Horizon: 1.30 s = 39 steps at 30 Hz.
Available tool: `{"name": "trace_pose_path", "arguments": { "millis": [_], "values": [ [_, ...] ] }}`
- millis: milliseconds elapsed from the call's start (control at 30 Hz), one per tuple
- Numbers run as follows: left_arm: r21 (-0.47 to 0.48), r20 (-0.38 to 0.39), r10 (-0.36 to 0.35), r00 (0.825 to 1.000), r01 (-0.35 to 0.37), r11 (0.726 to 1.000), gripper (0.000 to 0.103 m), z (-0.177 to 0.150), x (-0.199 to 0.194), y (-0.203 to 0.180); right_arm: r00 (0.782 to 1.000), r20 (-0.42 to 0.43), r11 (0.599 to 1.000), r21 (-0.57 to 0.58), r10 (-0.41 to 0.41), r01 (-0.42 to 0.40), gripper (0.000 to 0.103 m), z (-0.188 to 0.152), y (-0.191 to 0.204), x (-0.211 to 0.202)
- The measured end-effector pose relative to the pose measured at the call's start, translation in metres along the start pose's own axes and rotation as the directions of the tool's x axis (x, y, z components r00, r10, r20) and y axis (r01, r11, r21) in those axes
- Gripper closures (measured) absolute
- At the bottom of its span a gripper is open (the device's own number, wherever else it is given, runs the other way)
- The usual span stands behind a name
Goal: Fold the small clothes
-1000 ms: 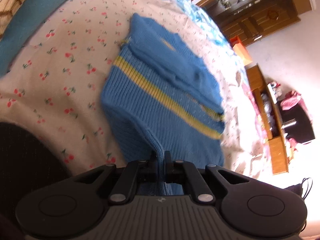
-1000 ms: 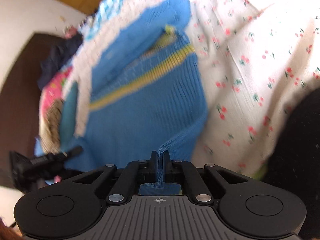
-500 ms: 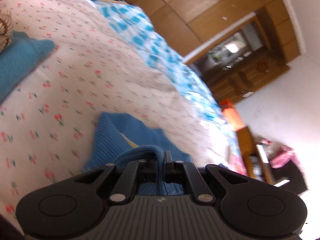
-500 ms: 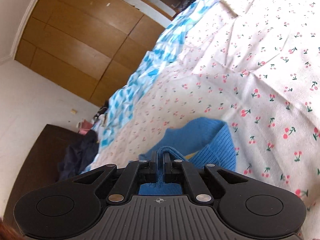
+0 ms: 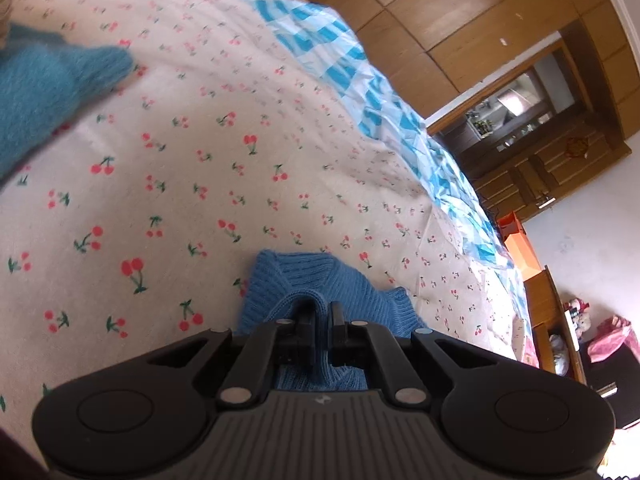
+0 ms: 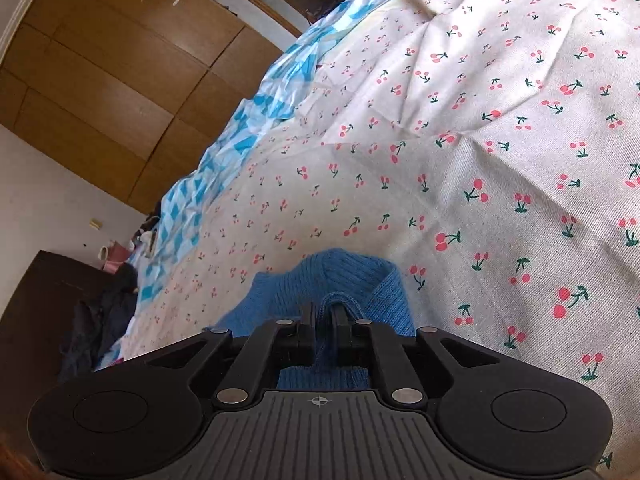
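Sweater (image 5: 320, 280) folded over; right hand-held gripper (image 6: 325, 312) loosening (left (image 5: 322, 312) clamped).

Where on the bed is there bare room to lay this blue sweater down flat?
The cherry-print sheet is bare ahead of the blue sweater, between the fuzzy teal garment on one side and the blue checked cloth along the far edge. The dark clothes pile crowds the far corner.

Ahead of both claws, toward twelve o'clock, the cherry-print bedsheet (image 5: 224, 168) lies bare and passable. At ten o'clock in the left wrist view a teal fuzzy garment (image 5: 48, 88) blocks that corner (its edges are blurred). The blue-checked quilt (image 6: 224, 152) bounds the far side, with the wooden wardrobe (image 6: 112, 76) beyond.
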<state>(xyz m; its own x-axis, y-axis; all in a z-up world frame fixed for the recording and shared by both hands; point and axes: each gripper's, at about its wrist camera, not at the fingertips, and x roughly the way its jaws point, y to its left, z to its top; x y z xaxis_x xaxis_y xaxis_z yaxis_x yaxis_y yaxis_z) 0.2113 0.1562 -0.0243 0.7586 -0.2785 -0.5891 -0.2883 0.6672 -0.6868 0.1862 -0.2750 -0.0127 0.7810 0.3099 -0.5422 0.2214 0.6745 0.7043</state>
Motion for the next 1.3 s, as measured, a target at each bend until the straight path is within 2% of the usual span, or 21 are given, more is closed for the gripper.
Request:
{"name": "trace_pose_path", "arguments": {
  "millis": [67,100,133,167,233,267,367,500,567,600,633,700,800,867,933,1000,1033,1100,1200,1300],
  "values": [
    [-0.004,0.012,0.016,1.0,-0.016,1.0,0.088,-0.001,-0.003,0.0,0.999,0.023,1.0,-0.004,0.023,-0.023,0.087,-0.001,0.002,-0.006],
    [-0.008,0.028,0.017,0.999,-0.017,1.0,0.085,-0.001,-0.006,-0.001,0.999,0.043,0.999,-0.012,0.031,-0.03,0.081,-0.002,0.004,-0.011],
    [-0.011,0.045,0.015,0.999,-0.014,1.0,0.075,0.0,-0.01,-0.001,0.997,0.07,0.999,-0.027,0.035,-0.033,0.07,-0.002,0.006,-0.017],
    [-0.012,0.078,0.02,0.997,-0.019,1.0,0.059,0.0,-0.016,-0.003,0.995,0.096,0.998,-0.048,0.034,-0.03,0.064,-0.001,0.009,-0.021],
    [0.001,0.141,0.049,0.989,-0.05,0.999,0.047,0.003,-0.026,-0.007,0.991,0.135,0.995,-0.102,0.011,0.002,0.062,-0.001,0.014,-0.028],
    [0.012,0.166,0.058,0.984,-0.061,0.998,0.045,0.003,-0.031,-0.008,0.989,0.149,0.99,-0.135,-0.007,0.028,0.062,-0.002,0.016,-0.03],
    [0.034,0.197,0.071,0.978,-0.079,0.996,0.042,0.003,-0.045,-0.009,0.988,0.151,0.974,-0.212,-0.045,0.077,0.062,-0.006,0.017,-0.03],
    [0.062,0.149,0.086,0.985,-0.096,0.993,0.042,-0.021,-0.05,-0.004,0.995,0.058,0.952,-0.29,-0.081,0.094,0.063,-0.017,0.016,-0.014],
    [0.089,0.106,0.122,0.987,-0.132,0.987,0.042,-0.035,-0.041,-0.001,0.99,0.017,0.932,-0.335,-0.141,0.138,0.077,-0.021,0.013,0.0],
    [0.1,0.08,0.155,0.985,-0.163,0.982,0.042,-0.041,-0.035,0.002,0.985,0.01,0.927,-0.336,-0.171,0.164,0.087,-0.021,0.01,0.005],
    [0.105,0.062,0.193,0.979,-0.199,0.974,0.043,-0.047,-0.028,0.006,0.983,-0.003,0.931,-0.322,-0.184,0.173,0.089,-0.019,0.003,0.009],
    [0.118,0.086,0.204,0.975,-0.213,0.97,0.044,-0.05,-0.026,0.01,0.98,0.0,0.936,-0.296,-0.2,0.191,0.092,-0.011,-0.006,0.01],
    [0.152,0.129,0.251,0.959,-0.269,0.951,0.045,-0.047,-0.028,0.005,0.973,0.015,0.923,-0.313,-0.23,0.223,0.092,-0.006,-0.004,0.005],
    [0.152,0.136,0.254,0.958,-0.273,0.95,0.045,-0.048,-0.031,0.005,0.971,0.04,0.907,-0.351,-0.236,0.235,0.09,-0.009,0.005,-0.003],
    [0.151,0.144,0.26,0.955,-0.281,0.948,0.045,-0.049,-0.036,0.006,0.96,0.108,0.88,-0.385,-0.258,0.279,0.078,-0.011,0.018,-0.012],
    [0.155,0.152,0.275,0.949,-0.298,0.942,0.045,-0.05,-0.041,0.006,0.946,0.174,0.856,-0.406,-0.272,0.321,0.075,-0.012,0.03,-0.02],
    [0.153,0.159,0.279,0.947,-0.303,0.941,0.045,-0.05,-0.045,0.005,0.949,0.187,0.854,-0.418,-0.253,0.31,0.075,-0.012,0.037,-0.023],
    [0.156,0.177,0.275,0.945,-0.303,0.94,0.045,-0.052,-0.051,0.003,0.97,0.158,0.858,-0.455,-0.184,0.237,0.074,-0.017,0.056,-0.025],
    [0.175,0.194,0.249,0.949,-0.283,0.943,0.045,-0.054,-0.057,-0.004,0.993,0.03,0.833,-0.541,-0.112,0.11,0.067,-0.037,0.088,-0.005],
    [0.193,0.192,0.214,0.958,-0.251,0.949,0.044,-0.056,-0.058,-0.009,0.993,-0.074,0.815,-0.579,-0.097,0.036,0.063,-0.06,0.111,0.029]
  ]
}}
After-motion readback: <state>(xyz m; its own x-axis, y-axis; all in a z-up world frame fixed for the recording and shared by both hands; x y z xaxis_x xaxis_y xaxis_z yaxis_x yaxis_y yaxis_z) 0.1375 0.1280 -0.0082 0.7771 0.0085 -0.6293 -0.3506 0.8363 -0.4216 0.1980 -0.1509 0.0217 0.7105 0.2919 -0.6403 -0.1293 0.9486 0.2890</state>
